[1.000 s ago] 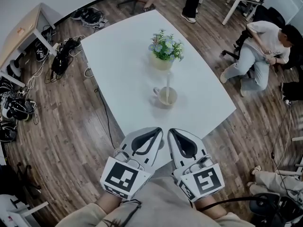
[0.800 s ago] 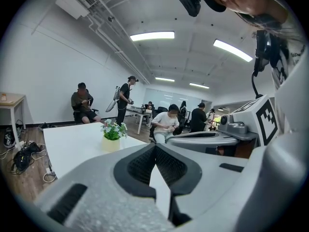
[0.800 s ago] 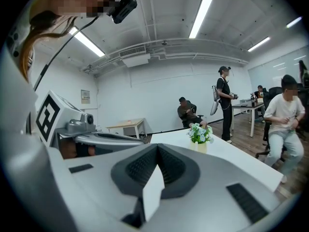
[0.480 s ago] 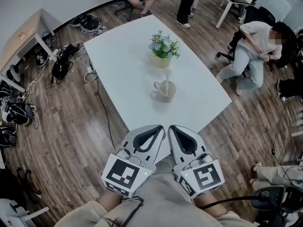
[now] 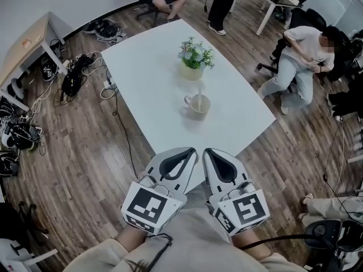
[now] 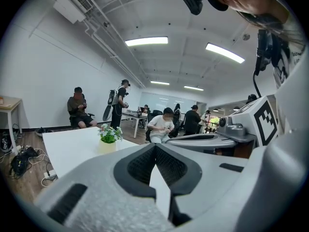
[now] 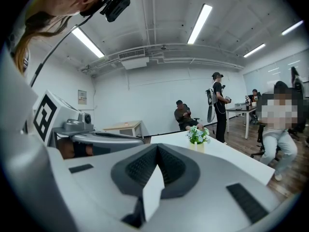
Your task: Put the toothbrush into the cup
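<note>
Nearest, the left gripper (image 5: pixel 186 155) and right gripper (image 5: pixel 211 155) hover side by side over the table's (image 5: pixel 142 78) near corner, both clenched with nothing between their jaws. Farther on, the toothbrush (image 5: pixel 199 97) stands in the cup (image 5: pixel 198 107); beyond it sits 1 plant (image 5: pixel 194 58).

A potted plant (image 5: pixel 194 61) stands on the white table (image 5: pixel 147 78); perhaps shoes (image 5: pixel 105 24) lie on the floor (image 5: pixel 85 152).
</note>
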Tool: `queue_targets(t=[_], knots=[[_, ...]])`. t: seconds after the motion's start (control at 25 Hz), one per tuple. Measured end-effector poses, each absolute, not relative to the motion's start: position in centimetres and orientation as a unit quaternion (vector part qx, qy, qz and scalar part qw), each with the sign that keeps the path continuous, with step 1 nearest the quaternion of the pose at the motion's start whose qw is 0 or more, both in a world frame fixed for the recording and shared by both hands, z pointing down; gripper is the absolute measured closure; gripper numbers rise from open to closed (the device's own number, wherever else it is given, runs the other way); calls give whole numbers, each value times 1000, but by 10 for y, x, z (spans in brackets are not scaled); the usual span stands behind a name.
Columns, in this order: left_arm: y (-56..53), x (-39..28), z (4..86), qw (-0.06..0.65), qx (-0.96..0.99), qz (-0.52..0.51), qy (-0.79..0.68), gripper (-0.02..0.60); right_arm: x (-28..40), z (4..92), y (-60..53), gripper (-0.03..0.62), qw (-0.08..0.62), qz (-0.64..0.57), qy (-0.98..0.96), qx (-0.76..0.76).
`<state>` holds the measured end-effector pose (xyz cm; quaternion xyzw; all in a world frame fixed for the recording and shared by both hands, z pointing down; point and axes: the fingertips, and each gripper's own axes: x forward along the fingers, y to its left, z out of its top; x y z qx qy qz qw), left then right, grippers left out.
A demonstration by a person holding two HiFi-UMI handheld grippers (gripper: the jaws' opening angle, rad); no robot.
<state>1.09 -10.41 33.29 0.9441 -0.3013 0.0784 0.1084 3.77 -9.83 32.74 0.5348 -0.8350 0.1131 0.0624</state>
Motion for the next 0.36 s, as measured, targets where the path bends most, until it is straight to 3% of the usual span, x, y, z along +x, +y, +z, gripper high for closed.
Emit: queue_targets(t=[0.36], knots=[[-112, 14, 334, 109, 944, 76, -303, 578, 40, 329, -107, 576, 66, 111, -837, 532]])
